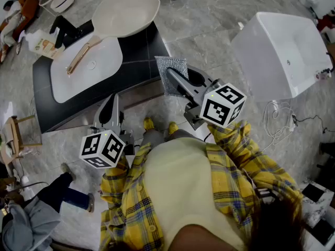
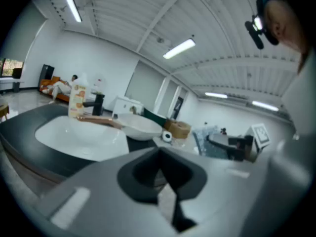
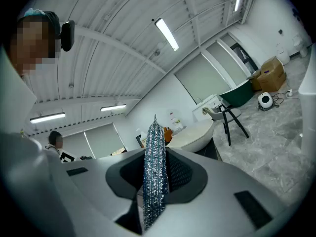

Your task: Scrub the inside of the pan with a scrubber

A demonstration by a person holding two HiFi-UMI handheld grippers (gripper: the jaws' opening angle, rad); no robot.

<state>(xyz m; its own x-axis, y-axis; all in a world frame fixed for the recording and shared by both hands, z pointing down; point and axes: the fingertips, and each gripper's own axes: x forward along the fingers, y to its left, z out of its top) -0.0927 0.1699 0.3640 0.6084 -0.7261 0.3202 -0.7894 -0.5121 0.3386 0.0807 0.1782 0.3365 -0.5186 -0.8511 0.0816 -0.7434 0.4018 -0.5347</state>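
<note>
The pan [image 1: 125, 12] sits on the dark surface [image 1: 138, 56] well ahead of both tongs, handle over the white basin [image 1: 104, 67]. The right tongs [image 3: 155, 181] pinch a silver mesh scrubber [image 3: 154, 152], its lower end hidden between them; the left tongs [image 2: 165, 184] are closed, empty.

Yellow plaid flannel shirt [image 1: 235, 161] with grey and navy checks, worn open over a plain cream top [image 1: 178, 187], plus yellow shoes [image 1: 149, 123] down at the bottom. Matte grey shells on the left gripper [image 1: 111, 102] and right gripper [image 1: 172, 76], dark scooped hollow at the jaws, each capped with a white cube [image 1: 222, 105] of black square markers. Small black camera [image 3: 67, 35] up at the head too.
</note>
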